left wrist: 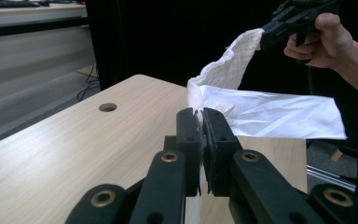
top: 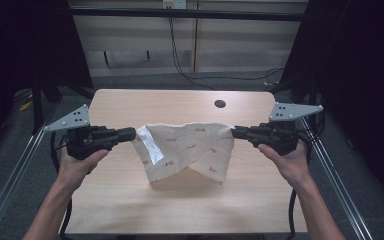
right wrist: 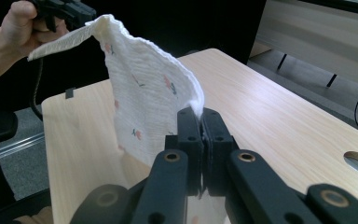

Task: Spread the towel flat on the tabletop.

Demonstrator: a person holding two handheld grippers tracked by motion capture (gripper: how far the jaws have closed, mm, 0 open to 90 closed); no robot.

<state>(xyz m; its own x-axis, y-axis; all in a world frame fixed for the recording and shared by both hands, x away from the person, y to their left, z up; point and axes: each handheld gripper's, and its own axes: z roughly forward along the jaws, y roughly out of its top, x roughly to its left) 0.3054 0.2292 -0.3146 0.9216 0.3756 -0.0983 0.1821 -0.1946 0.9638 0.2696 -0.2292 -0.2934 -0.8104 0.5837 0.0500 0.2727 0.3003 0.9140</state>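
Note:
A white cloth (top: 187,149) with small printed motifs hangs between my two grippers above the wooden table (top: 130,200), its lower folds sagging toward the tabletop. My left gripper (top: 134,134) is shut on the cloth's left corner. My right gripper (top: 233,132) is shut on its right corner. In the left gripper view my jaws (left wrist: 202,116) pinch the cloth (left wrist: 270,114), and the other hand holds the far corner at upper right. In the right gripper view my closed jaws (right wrist: 200,114) clamp the cloth (right wrist: 144,93), which rises to the other gripper at upper left.
A round cable hole (top: 220,104) sits in the table near its far edge. Metal rails (top: 10,170) run along both sides of the table. Black cables (top: 180,60) trail across the floor behind it.

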